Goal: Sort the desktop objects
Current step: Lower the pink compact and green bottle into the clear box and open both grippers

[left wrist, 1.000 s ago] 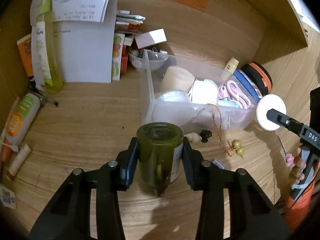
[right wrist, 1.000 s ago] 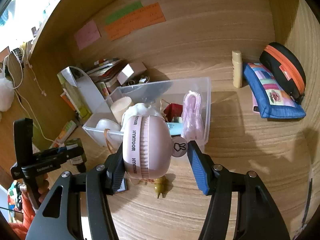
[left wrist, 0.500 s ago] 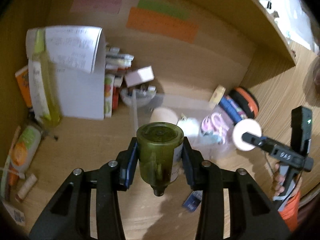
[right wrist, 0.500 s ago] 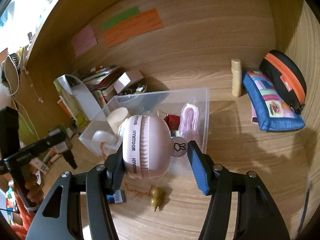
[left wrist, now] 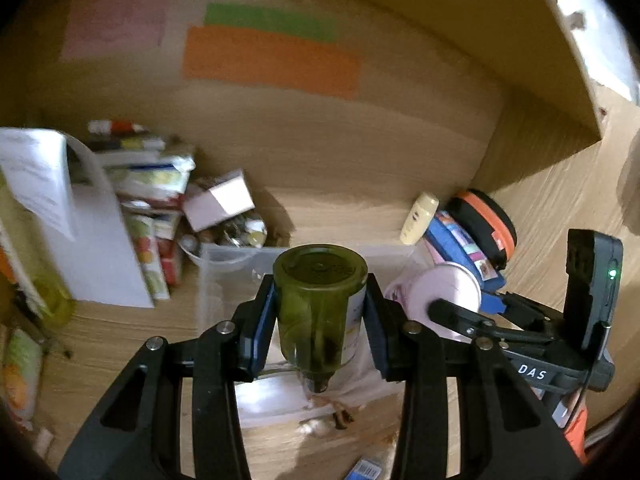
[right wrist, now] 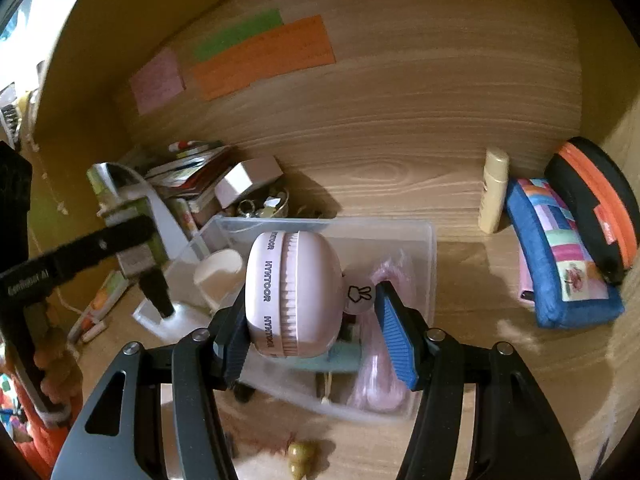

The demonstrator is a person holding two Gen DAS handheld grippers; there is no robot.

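Observation:
My left gripper [left wrist: 320, 320] is shut on a dark green glass bottle [left wrist: 318, 304], held above the clear plastic bin [left wrist: 224, 268]. My right gripper [right wrist: 308, 320] is shut on a pink round HYITOOR device [right wrist: 294, 292] with a rabbit tag, held over the same bin [right wrist: 424, 240]. The bin holds a cream cup [right wrist: 220, 276], a pink bundle [right wrist: 380, 376] and other small items. The right gripper with its pink device also shows in the left wrist view [left wrist: 448, 296]; the left gripper shows in the right wrist view [right wrist: 132, 256].
A white file holder [left wrist: 92, 248] with books and a small box [left wrist: 220, 204] stands at the back left. A cream tube [right wrist: 494, 192], blue pouch [right wrist: 560, 256] and black-orange case [right wrist: 600, 200] lie at the right. Olive beads [right wrist: 300, 454] lie in front of the bin.
Both grippers have risen and moved forward over the bin, each still holding its object. The left gripper has moved closer to the right one.

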